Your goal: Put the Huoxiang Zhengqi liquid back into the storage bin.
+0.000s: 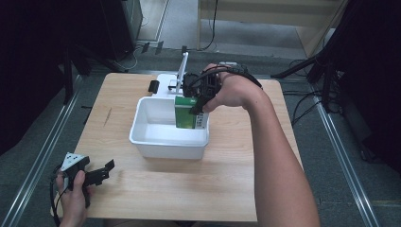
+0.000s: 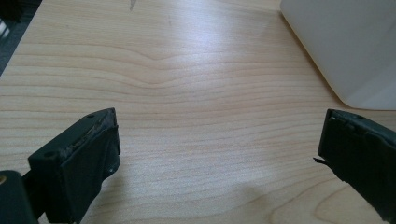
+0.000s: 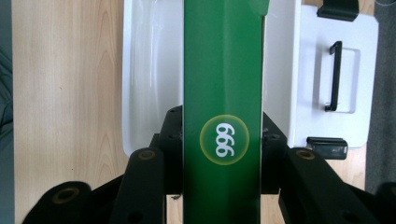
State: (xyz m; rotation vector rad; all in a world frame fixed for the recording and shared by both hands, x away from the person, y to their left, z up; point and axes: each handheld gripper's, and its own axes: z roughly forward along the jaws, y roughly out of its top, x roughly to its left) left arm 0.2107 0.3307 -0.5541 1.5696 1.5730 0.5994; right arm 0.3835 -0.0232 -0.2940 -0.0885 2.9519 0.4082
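High view: right gripper (image 1: 198, 101) pinches a green box (image 1: 185, 112) upright over the white bin (image 1: 156, 137), white lid (image 1: 166, 81) just behind; left gripper (image 1: 97, 174) rests spread near the table (image 1: 213, 179) corner. Left gripper view: jaws wide apart over bare wood, bin wall (image 2: 345, 51) beside. Right gripper view: box (image 3: 223, 70) clamped between both jaws, bin (image 3: 149, 70) below.

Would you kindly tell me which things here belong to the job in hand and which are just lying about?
In the job:
- green box, clamped in the right tongs
- white tub beneath it

Lying about:
- white lid with black handle, behind the tub
- left tongs, open and idle on the table
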